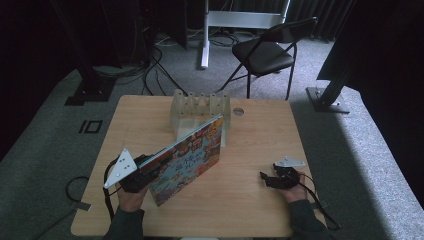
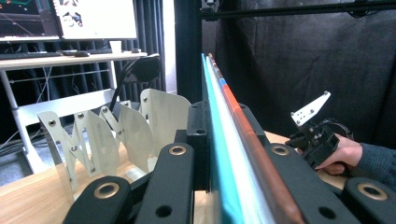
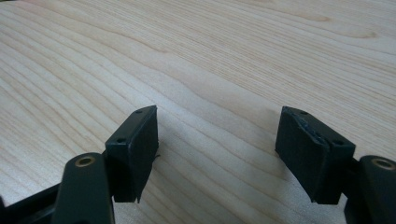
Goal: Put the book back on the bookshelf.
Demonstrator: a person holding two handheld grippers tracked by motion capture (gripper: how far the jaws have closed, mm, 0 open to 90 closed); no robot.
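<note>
The book [image 1: 187,157] is clamped by the left gripper [image 1: 145,167] above the table [image 1: 250,200], long axis twd 1 o'clock, rack [image 1: 200,107] just beyond. Right gripper [image 1: 266,179] is kept open at 3 o'clock, nothing btw.

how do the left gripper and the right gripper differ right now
The left gripper is shut on the colourful book, holding it tilted above the table; the right gripper has open jaws with nothing between them. The left points toward the white slotted rack, while the right rests low at the table's right side, above bare wood. Both are black and held in a hand.
</note>
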